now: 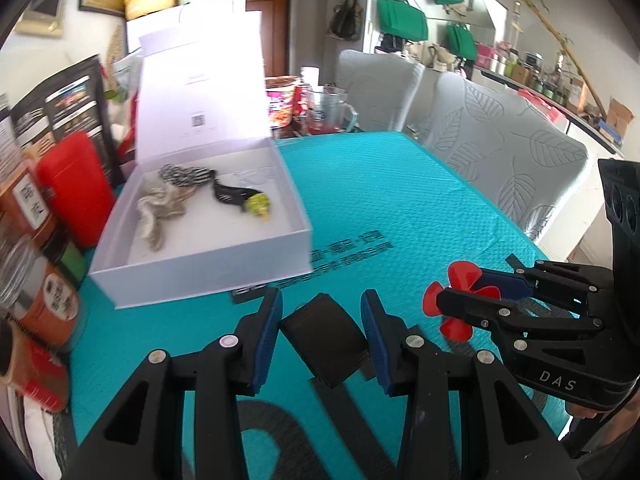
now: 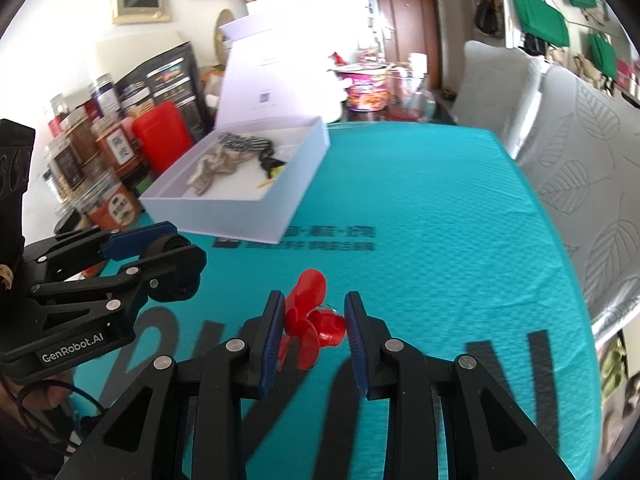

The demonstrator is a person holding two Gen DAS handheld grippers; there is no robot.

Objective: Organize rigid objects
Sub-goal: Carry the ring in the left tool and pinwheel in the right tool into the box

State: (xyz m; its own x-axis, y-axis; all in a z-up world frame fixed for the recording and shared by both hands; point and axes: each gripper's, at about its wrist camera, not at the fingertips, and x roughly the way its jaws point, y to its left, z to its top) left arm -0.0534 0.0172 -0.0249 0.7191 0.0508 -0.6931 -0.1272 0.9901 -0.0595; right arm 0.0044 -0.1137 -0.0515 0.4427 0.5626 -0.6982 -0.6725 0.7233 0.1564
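Left wrist view: left gripper (image 1: 322, 328) clamped on a black roll (image 1: 326, 346), held above the teal mat (image 1: 420, 208). Ahead, an open white box (image 1: 200, 268) with hair ties inside; jars and a red container (image 1: 76, 188) crowding its left side.

Right wrist view: right gripper (image 2: 312, 330) gripping a red propeller-shaped piece (image 2: 308, 320) — blades fanned upward. White box (image 2: 248, 216) beyond, path over the mat (image 2: 440, 208) unobstructed.

Teal-covered table (image 1: 420, 208) with open white box (image 1: 208, 268) and jars (image 1: 52, 304) along its edge.
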